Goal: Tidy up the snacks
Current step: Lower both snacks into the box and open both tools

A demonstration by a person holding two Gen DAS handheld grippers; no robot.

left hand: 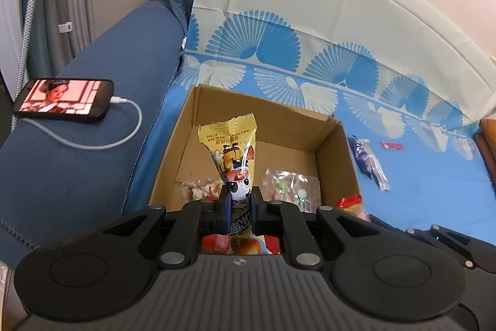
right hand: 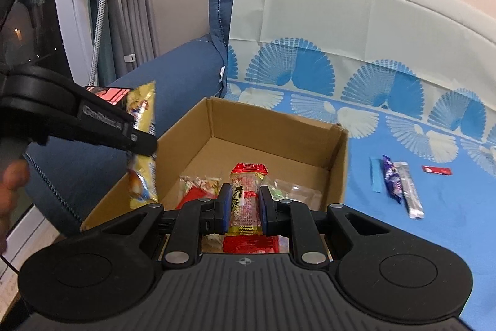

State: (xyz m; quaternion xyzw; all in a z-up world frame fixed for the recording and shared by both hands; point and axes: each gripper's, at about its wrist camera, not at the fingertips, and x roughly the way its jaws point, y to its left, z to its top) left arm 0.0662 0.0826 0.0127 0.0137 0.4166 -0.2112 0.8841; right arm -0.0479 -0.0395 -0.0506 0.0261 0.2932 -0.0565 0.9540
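An open cardboard box (left hand: 333, 145) (right hand: 279, 126) stands on the blue cloth and holds several snack packets. My left gripper (left hand: 238, 200) is shut on a yellow cartoon-printed snack bag (left hand: 232, 151) and holds it above the box's near left side; the bag also shows in the right wrist view (right hand: 144, 145), beside the left gripper (right hand: 139, 141). My right gripper (right hand: 245, 200) is shut on a red-ended clear snack packet (right hand: 246, 191), over the box's near edge; that packet shows in the left wrist view (left hand: 352, 203).
On the cloth right of the box lie a blue strip (right hand: 375, 174), a purple packet (right hand: 392, 182), a silver packet (right hand: 410, 191) and a small red packet (right hand: 437, 170). A phone (left hand: 63, 100) on a charging cable rests on the blue sofa arm, left.
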